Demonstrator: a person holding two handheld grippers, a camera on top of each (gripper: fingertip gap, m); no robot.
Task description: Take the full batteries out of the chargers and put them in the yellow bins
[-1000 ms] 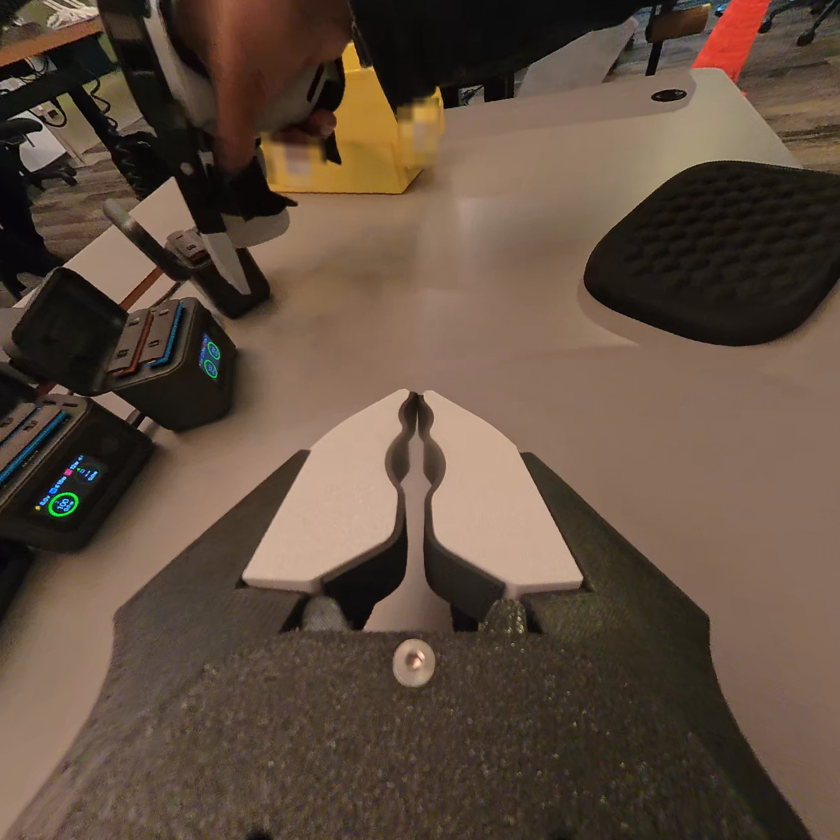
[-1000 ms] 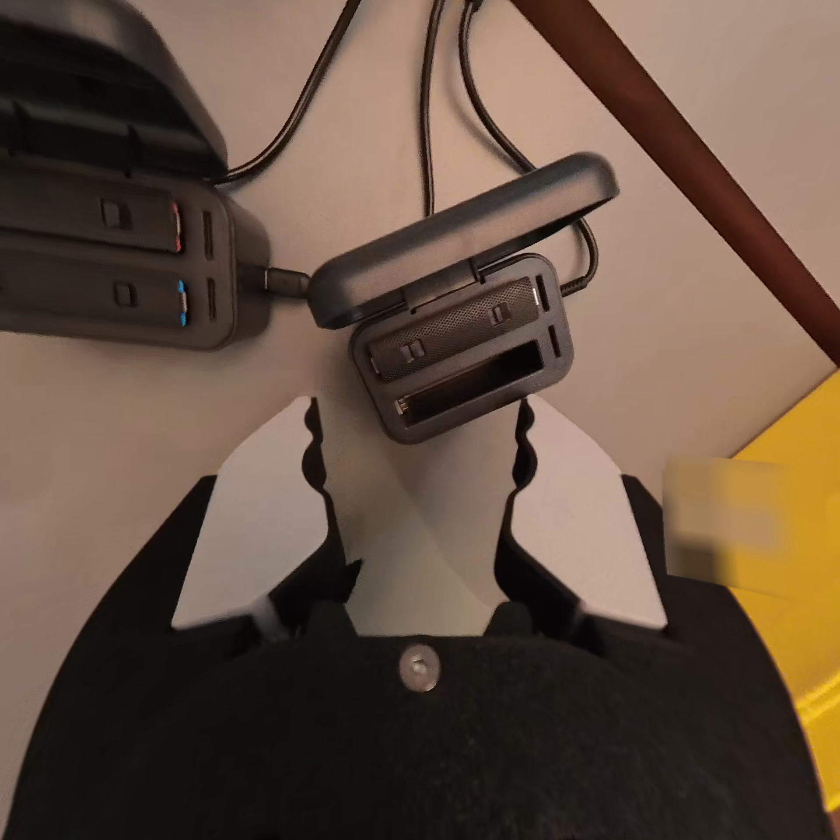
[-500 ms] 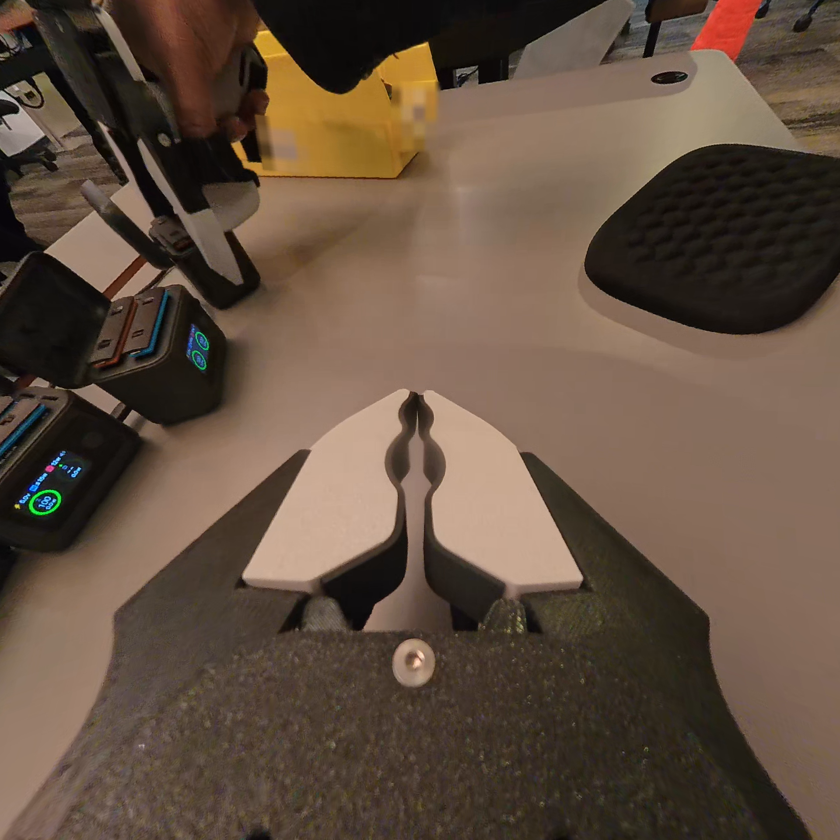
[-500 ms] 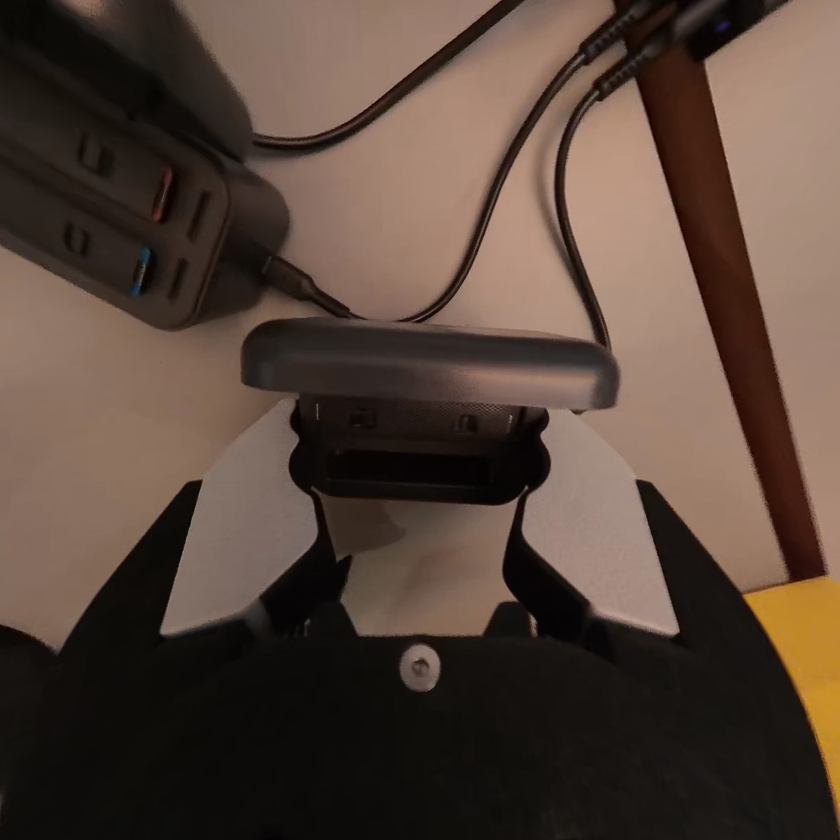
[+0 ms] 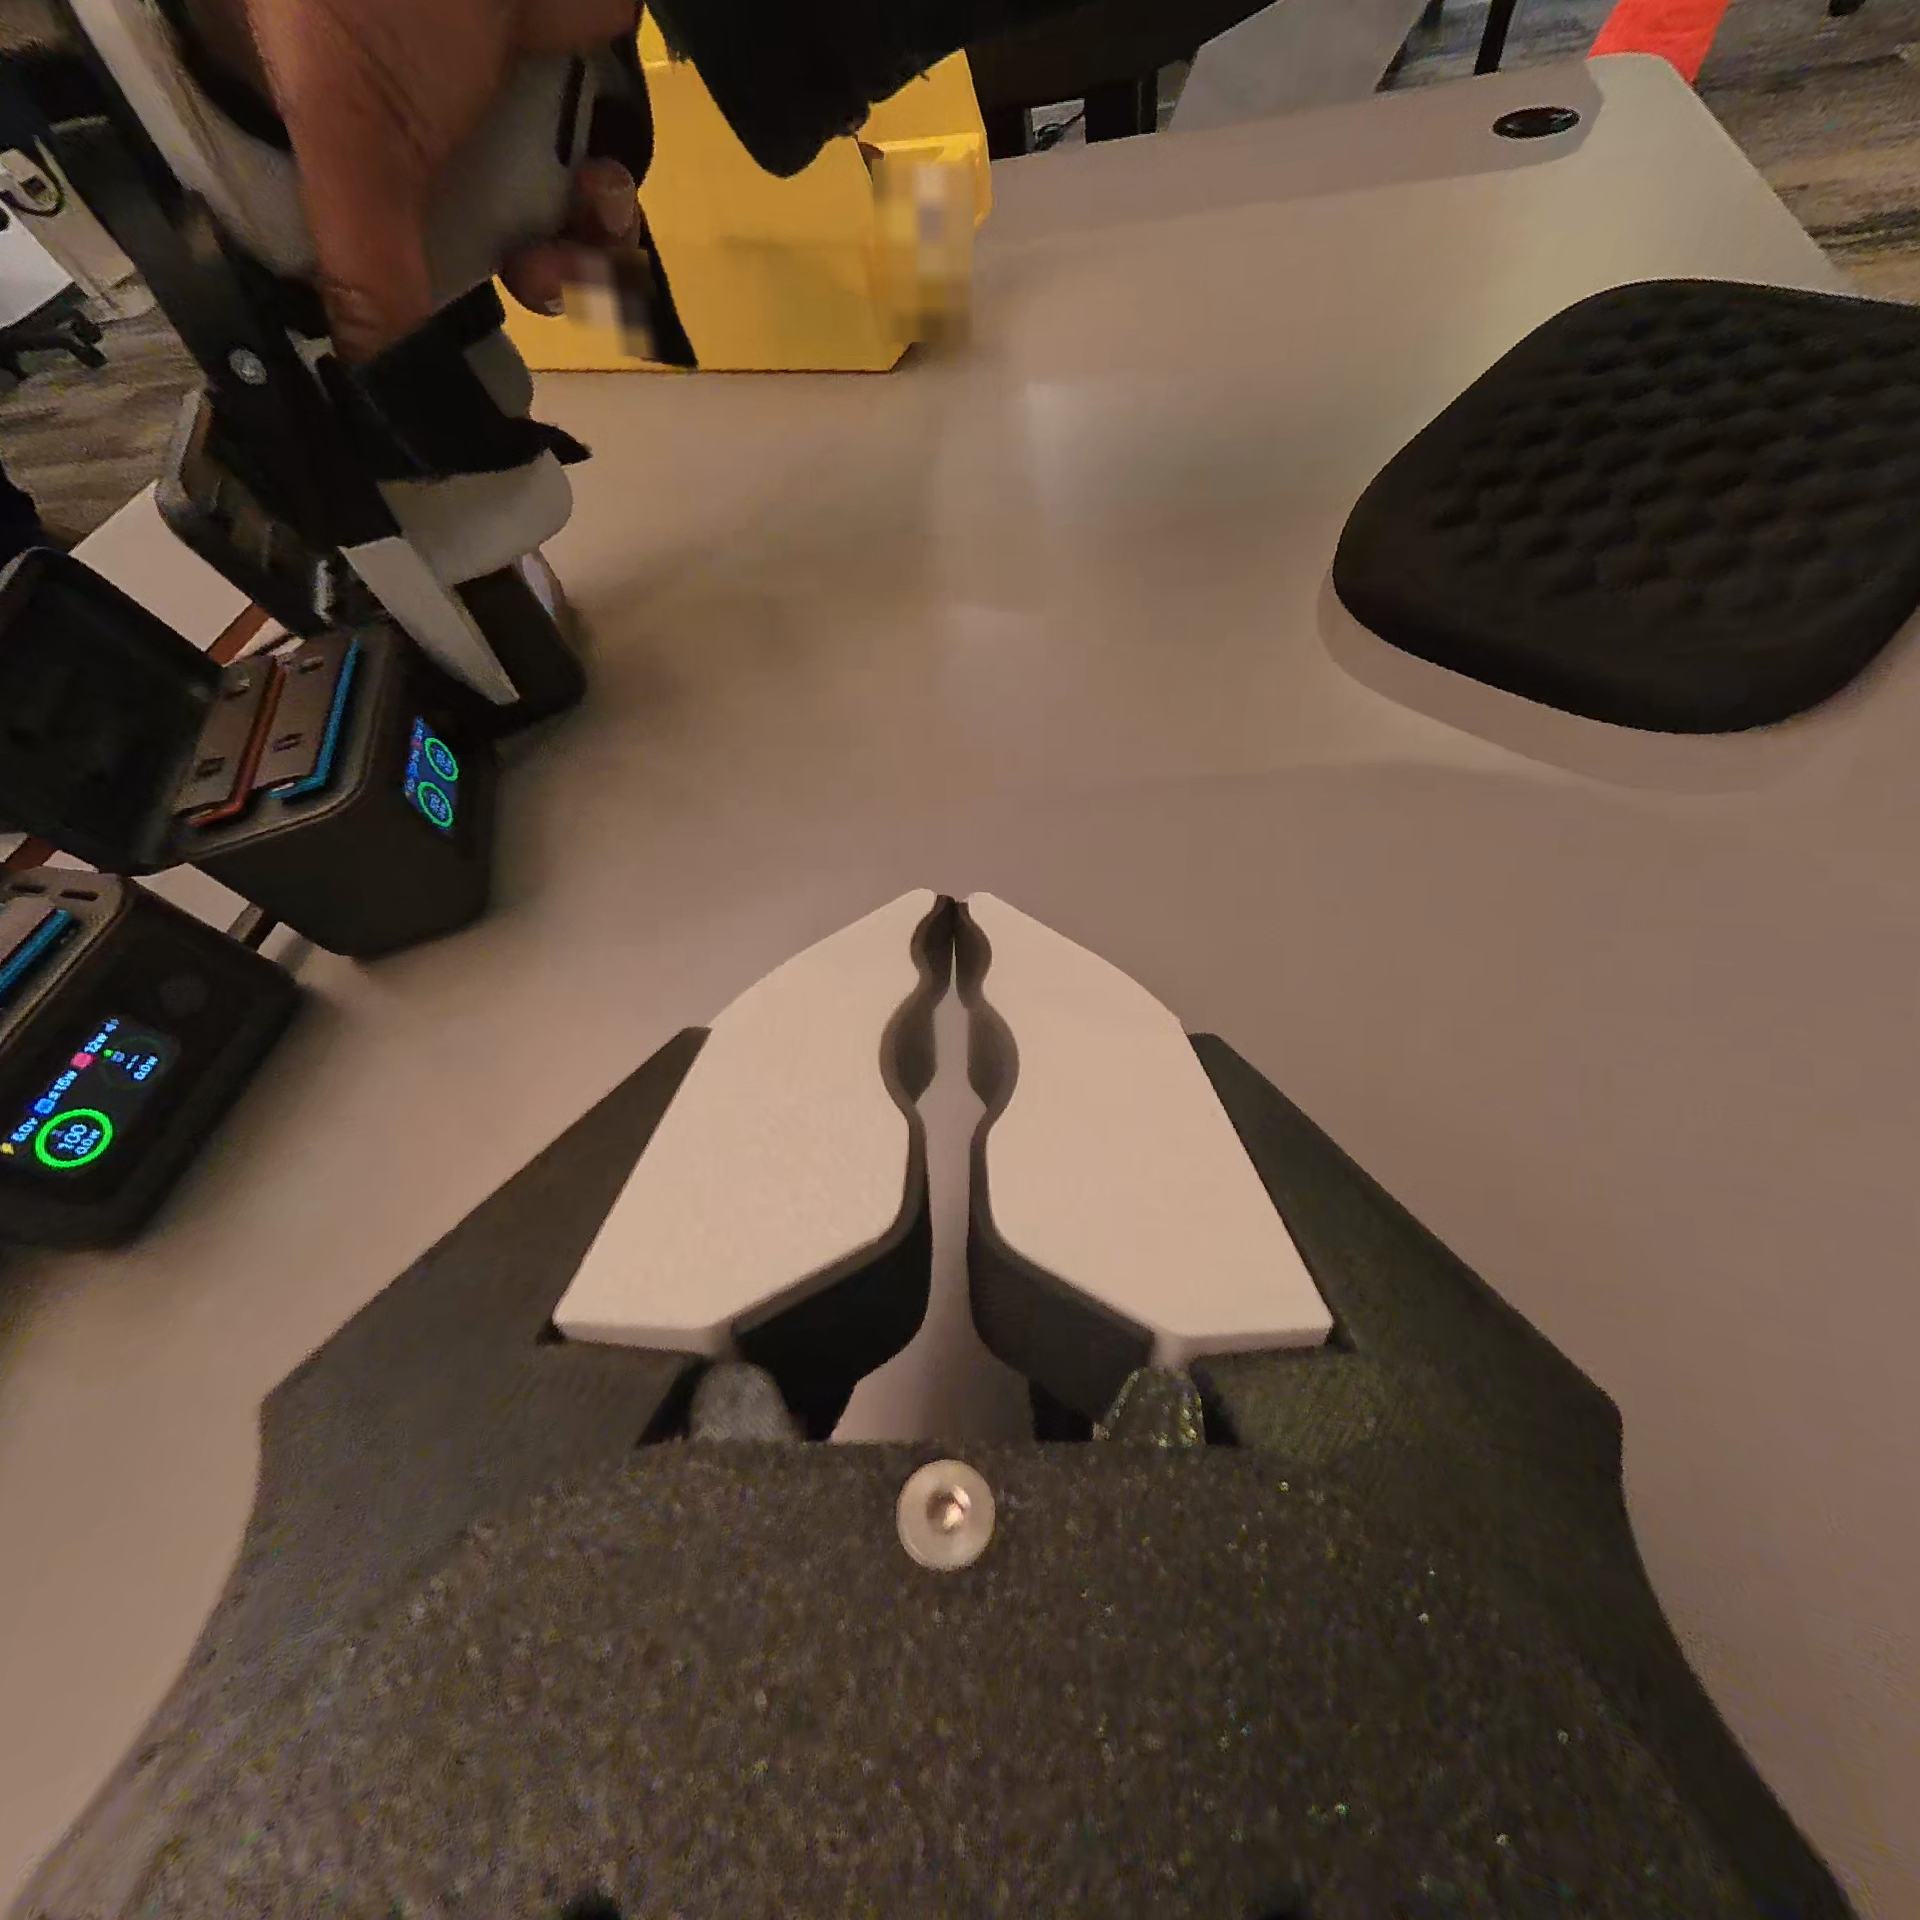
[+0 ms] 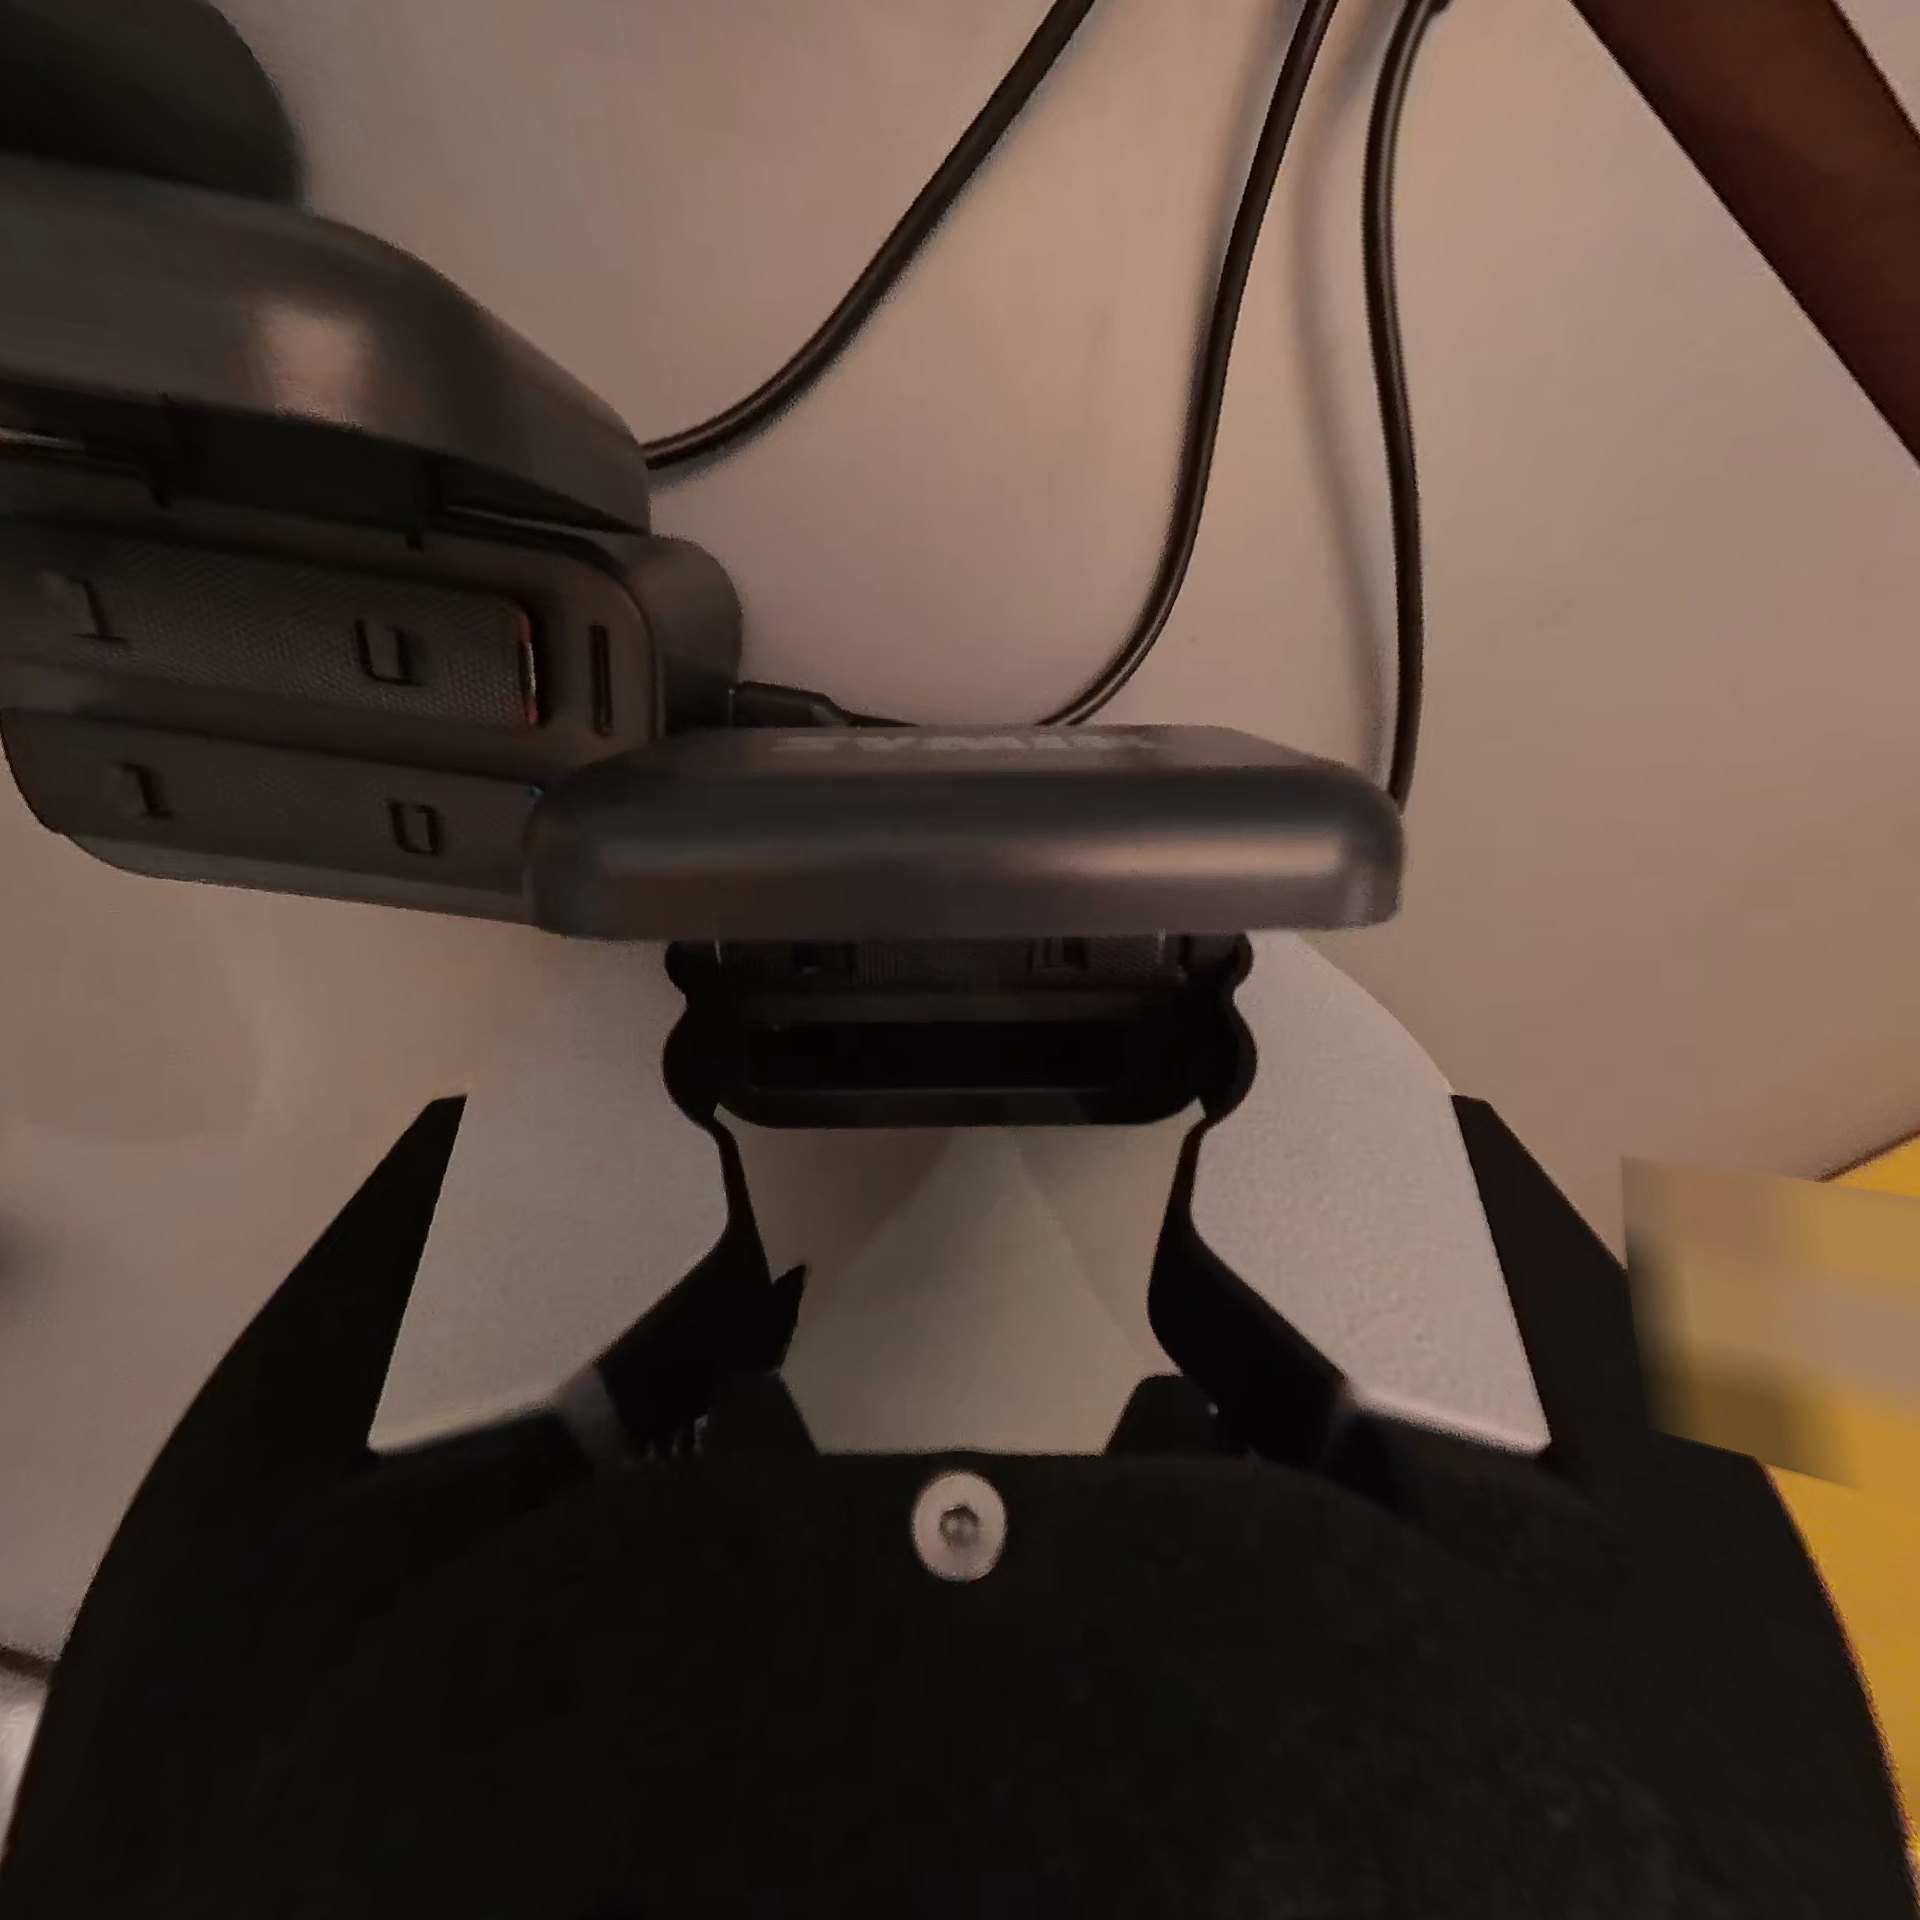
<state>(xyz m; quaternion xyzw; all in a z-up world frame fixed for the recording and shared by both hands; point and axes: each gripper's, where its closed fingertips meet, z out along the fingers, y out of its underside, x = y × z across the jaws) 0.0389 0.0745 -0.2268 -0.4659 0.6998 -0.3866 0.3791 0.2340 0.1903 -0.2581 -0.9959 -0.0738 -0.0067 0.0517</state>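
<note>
1. My right gripper [image 6: 958, 1039], spread wide, is straddling the small charger [image 6: 956, 1070]; one battery [image 6: 940, 954] is sitting under its lid.
2. My left gripper [image 5: 952, 914], pinched empty, is hovering over the table [image 5: 1039, 644].
3. The yellow bin [image 5: 790, 249] is standing beyond.

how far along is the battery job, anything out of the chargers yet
Partly: the small charger has one empty slot. In hand: the right hand-held gripper, open, straddles it, one battery still seated. Left: the neighbouring charger holds two batteries. The left hand-held gripper is shut, empty. The yellow bin contents aren't visible.
</note>
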